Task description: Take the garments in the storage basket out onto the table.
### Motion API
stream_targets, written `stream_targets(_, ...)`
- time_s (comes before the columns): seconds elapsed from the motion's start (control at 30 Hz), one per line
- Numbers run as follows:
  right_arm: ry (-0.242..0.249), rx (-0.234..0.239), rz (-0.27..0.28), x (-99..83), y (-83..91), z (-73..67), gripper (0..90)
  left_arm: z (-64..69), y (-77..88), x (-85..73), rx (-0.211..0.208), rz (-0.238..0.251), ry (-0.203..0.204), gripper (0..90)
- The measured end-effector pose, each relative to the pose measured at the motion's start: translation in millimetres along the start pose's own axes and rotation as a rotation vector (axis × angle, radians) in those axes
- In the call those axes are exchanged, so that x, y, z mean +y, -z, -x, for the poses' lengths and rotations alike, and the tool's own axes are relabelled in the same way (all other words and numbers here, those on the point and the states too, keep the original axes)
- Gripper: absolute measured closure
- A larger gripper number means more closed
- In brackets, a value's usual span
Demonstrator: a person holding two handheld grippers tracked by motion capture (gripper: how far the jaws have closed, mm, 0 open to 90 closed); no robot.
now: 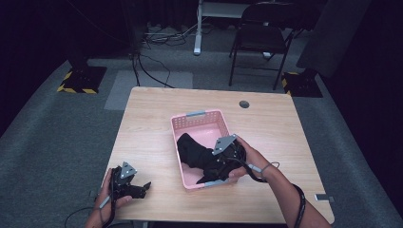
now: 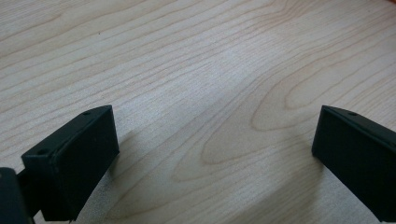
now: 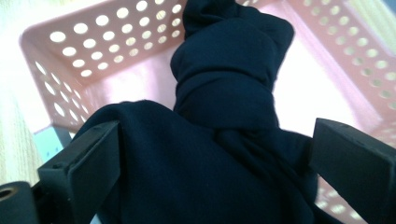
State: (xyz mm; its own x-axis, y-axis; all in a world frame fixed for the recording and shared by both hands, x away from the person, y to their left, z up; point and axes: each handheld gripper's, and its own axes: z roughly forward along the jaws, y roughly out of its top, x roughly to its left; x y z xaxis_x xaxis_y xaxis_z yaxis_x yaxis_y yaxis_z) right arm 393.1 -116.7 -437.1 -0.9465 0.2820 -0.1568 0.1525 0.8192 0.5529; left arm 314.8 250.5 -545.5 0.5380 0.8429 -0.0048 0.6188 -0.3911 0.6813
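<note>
**A:** Where's the dark cloth sitting right now?

**B:** Inside the pink basket, bunched along its left wall and spilling toward the near end. My right tool is at the near end of the basket, low over the bundle. In the right gripper view the cloth lies between the jaws, which stand wide at either side; the fabric bulges up to them, but I judge the tool released rather than clenched on it

**A:** And the other one?

**B:** My left tool rests on the counter, well to the left of the basket, jaws spread with bare wood between them in the left gripper view. It carries nothing

**A:** So which step is this?

**B:** I read it as handling the cloth in the basket, the right tool either settling it there or lining up to take it; I can't tell which

**A:** What does the next move need?

**B:** If I'm grasping, a squeeze on the thick fold, clear of the perforated wall. If I'm letting go, a straight lift so no fabric snags
</note>
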Motion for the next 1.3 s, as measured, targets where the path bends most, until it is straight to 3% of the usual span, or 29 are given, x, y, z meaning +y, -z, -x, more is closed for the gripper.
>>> stream_targets(0.17, -0.018, 0.050, -0.023, 7.9, -13.0, 3.0, 3.9, 0.0, 0.0, 0.0, -0.001, 0.000, 0.000, 0.0)
stream_targets(0.3, -0.029, 0.060, -0.050, 12.3, -25.3, 6.4, 3.2, 0.0, 0.0, 0.0, 0.000, 0.000, 0.000, 0.0)
stream_targets(0.67, -0.094, 0.118, -0.167, 20.2, -60.7, 17.9, 1.6, 0.0, 0.0, 0.0, 0.000, 0.000, 0.000, 0.0)
stream_targets(0.8, -0.104, 0.143, -0.218, 21.8, -75.3, 16.0, 1.6, 0.0, 0.0, 0.0, 0.000, 0.000, 0.000, 0.0)
stream_targets(1.07, -0.142, 0.147, -0.230, 20.3, -85.8, 19.2, 2.7, 0.0, 0.0, 0.0, 0.000, 0.000, 0.000, 0.0)
stream_targets(1.3, -0.143, 0.105, -0.191, 17.3, -83.0, 19.3, 20.4, 0.0, 0.0, -0.1, 0.000, 0.001, 0.000, 0.0)
